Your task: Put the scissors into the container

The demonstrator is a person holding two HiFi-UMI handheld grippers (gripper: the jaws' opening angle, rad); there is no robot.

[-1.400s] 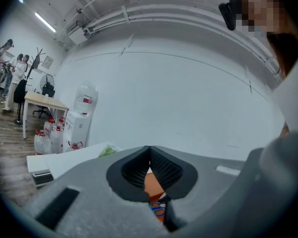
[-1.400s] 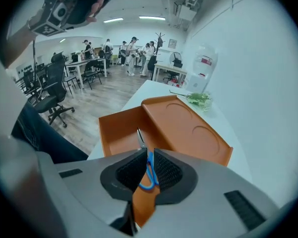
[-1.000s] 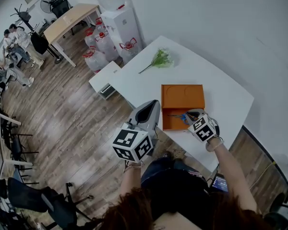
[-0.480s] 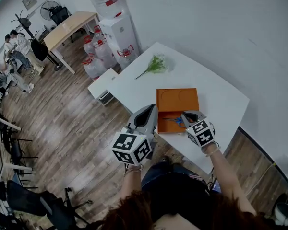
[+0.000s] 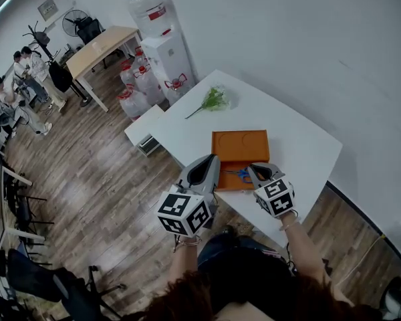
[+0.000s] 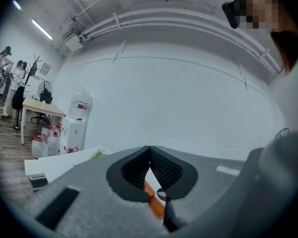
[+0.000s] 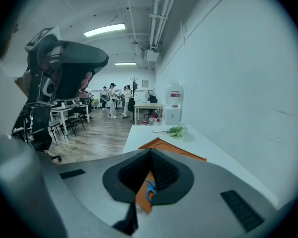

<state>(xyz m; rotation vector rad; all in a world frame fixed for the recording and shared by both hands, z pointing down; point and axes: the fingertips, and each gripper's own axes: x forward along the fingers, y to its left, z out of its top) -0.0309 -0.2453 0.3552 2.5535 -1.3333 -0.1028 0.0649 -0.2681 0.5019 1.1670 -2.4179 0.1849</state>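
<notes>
The orange container point(image 5: 239, 146) lies open on the white table point(image 5: 291, 129), near its front edge. Blue-handled scissors point(image 5: 241, 174) lie inside it at the near end. My right gripper point(image 5: 254, 168) is just right of the scissors, its jaws shut with nothing between them. In the right gripper view the scissors point(image 7: 150, 190) and the container point(image 7: 170, 148) show below the closed tips point(image 7: 150, 150). My left gripper point(image 5: 212, 158) hovers at the container's left edge, also shut point(image 6: 149, 147) and holding nothing; a strip of the container point(image 6: 154, 202) shows under it.
A green plant sprig point(image 5: 214, 99) lies at the table's far left corner. A low white side table point(image 5: 143, 120), water bottles point(image 5: 142, 82) and a water dispenser point(image 5: 167, 49) stand on the floor to the left. People sit far left by a wooden desk point(image 5: 100, 44).
The head view has shifted, so the table sits lower and more to the left. The right gripper has drawn back a little from the scissors, which stay in the container.
</notes>
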